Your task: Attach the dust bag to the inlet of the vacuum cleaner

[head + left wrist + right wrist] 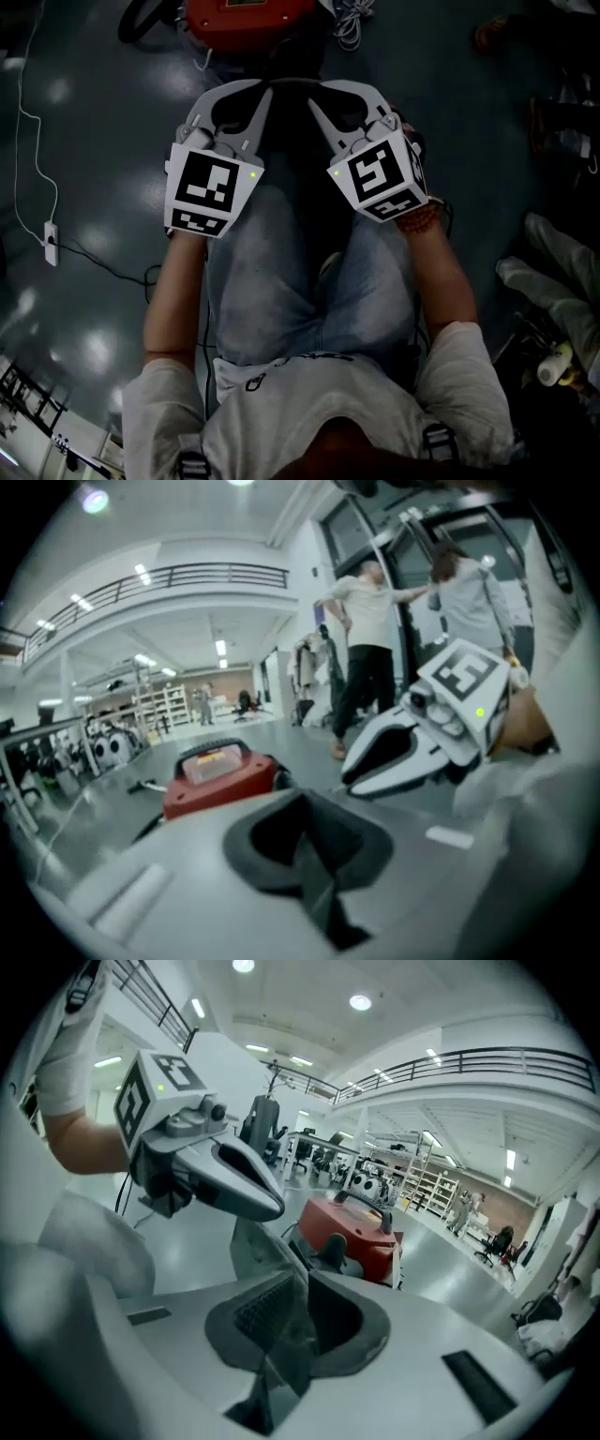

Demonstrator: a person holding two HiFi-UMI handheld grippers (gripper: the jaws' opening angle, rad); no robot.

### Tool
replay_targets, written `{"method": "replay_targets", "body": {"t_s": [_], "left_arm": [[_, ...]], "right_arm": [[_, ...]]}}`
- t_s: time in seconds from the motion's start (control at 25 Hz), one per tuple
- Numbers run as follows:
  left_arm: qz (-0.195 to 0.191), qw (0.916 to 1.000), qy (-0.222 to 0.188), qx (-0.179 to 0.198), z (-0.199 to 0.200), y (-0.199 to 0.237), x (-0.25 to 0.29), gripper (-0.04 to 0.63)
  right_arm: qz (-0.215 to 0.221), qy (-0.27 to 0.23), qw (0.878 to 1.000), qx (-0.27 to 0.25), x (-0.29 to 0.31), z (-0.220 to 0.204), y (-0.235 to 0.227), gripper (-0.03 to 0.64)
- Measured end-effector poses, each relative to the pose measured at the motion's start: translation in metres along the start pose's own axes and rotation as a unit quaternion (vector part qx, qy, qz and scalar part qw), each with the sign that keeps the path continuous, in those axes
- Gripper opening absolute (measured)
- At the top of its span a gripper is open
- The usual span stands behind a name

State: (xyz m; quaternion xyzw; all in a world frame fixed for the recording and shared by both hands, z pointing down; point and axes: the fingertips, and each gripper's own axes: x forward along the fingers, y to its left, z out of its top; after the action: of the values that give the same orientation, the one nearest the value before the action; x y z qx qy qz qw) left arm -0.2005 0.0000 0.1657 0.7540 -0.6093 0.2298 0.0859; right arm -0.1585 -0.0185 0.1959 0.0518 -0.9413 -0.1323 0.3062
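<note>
Over your knees, both grippers hang empty: left gripper (253,94) shut tight, right gripper (328,94) slightly parted. The vacuum (246,19) sits on the floor ahead, well apart. I can't make out a dust bag or the inlet. Reach forward blind and you may snag the cable (349,28) — or clamp nothing.

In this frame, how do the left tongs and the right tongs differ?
Jaws: the left tongs are shut with nothing between them; the right tongs stand slightly apart, a ribbed pad showing. Tilt: in the head view the left tongs lean rightward and the right tongs leftward, so their tips converge. Shared: both are white, held over the person's lap and aimed at the red vacuum cleaner.
</note>
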Motion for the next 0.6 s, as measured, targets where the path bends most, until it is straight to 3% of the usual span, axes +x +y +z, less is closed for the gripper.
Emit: {"method": "replay_targets", "body": {"t_s": [0.2, 0.36, 0.6], "left_arm": [[0.031, 0.9939, -0.020, -0.105, 0.003, -0.005, -0.002, 0.002], [0.065, 0.9876, -0.041, -0.137, 0.004, 0.001, -0.006, 0.002], [0.056, 0.9791, -0.056, -0.187, 0.003, 0.002, -0.008, 0.002]], "right_arm": [[-0.004, -0.066, 0.990, 0.121, -0.009, 0.023, 0.002, 0.046], [-0.015, -0.110, 0.971, 0.213, -0.011, 0.023, -0.001, 0.034], [-0.023, -0.136, 0.956, 0.258, -0.017, 0.023, 0.000, 0.011]]}}
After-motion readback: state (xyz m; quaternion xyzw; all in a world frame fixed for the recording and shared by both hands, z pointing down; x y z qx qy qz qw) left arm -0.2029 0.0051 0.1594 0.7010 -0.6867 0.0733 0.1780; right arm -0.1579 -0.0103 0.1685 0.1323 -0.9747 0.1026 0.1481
